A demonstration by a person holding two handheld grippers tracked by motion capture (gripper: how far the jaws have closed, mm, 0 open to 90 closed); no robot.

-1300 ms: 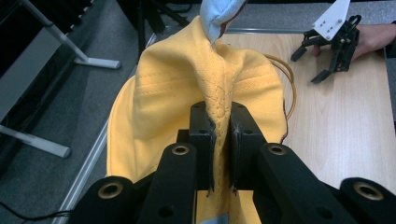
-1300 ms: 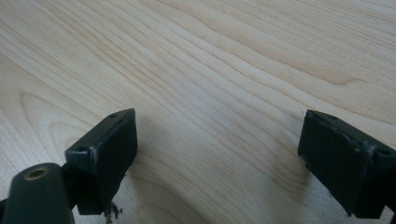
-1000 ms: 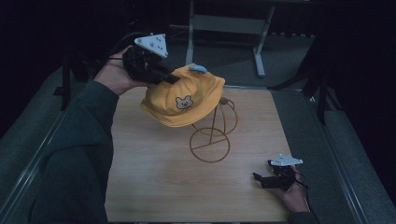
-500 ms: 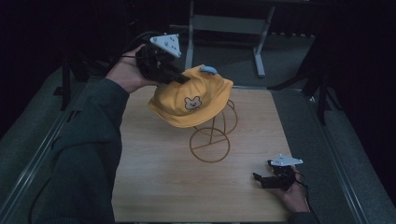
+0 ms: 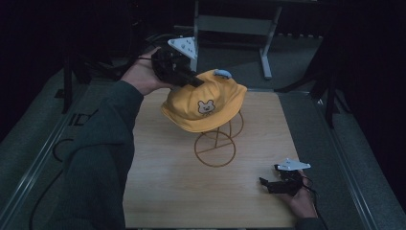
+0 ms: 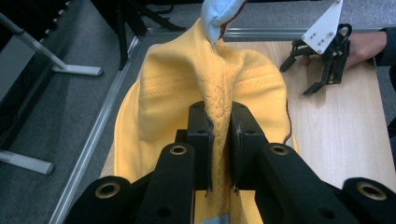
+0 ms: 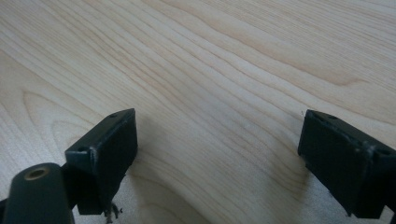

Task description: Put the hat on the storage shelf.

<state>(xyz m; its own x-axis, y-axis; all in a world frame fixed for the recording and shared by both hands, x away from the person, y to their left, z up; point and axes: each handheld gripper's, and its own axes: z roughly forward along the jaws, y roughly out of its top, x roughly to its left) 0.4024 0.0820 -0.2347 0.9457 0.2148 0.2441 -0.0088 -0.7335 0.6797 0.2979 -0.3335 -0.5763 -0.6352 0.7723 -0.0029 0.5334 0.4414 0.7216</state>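
Observation:
A yellow child's hat (image 5: 206,105) with a small bear face and light blue trim hangs over a copper wire stand (image 5: 216,146) at the middle of the wooden table (image 5: 158,187). My left gripper (image 5: 194,80) is shut on a fold of the hat's crown; in the left gripper view the yellow fabric (image 6: 219,126) is pinched between the two black jaws. My right gripper (image 5: 269,184) rests on the table's near right corner, jaws wide open with bare wood (image 7: 215,121) between them. It also appears in the left gripper view as the far gripper (image 6: 322,65).
A grey metal frame (image 5: 230,24) stands beyond the table's far edge. Dark grey floor and metal rails (image 5: 43,158) run along both sides of the table. A black cable (image 5: 52,153) loops on the floor at the left.
My left gripper has carried the hat to the right, over the wire stand. The right gripper has stayed in place.

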